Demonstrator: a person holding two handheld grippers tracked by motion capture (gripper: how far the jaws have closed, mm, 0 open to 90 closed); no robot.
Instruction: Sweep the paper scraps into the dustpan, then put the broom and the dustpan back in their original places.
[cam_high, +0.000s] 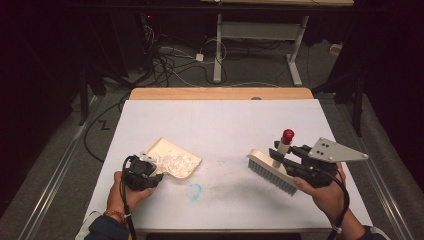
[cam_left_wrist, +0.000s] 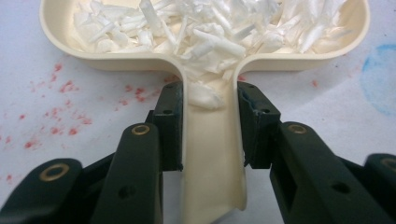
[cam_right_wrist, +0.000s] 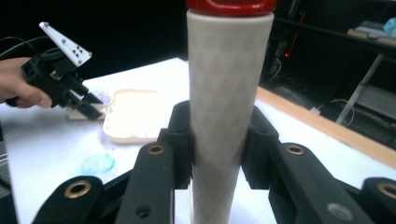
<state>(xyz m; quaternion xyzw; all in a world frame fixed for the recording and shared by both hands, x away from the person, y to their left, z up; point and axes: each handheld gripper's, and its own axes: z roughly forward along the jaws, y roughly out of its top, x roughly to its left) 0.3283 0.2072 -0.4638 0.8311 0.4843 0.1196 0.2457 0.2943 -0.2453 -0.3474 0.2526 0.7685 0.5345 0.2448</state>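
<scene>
The right gripper (cam_right_wrist: 219, 154) is clamping a cream handle (cam_right_wrist: 226, 93) with a red cap (cam_right_wrist: 231, 5). Farther off, the left gripper (cam_right_wrist: 91, 108) is gripping a cream dustpan (cam_right_wrist: 133, 116) lying on the white table (cam_right_wrist: 42, 144).

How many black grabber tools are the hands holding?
2. The left gripper sits at the table's near left, clamped on the cream dustpan's handle. The right gripper is at the near right, clamped on the brush's upright handle.
</scene>
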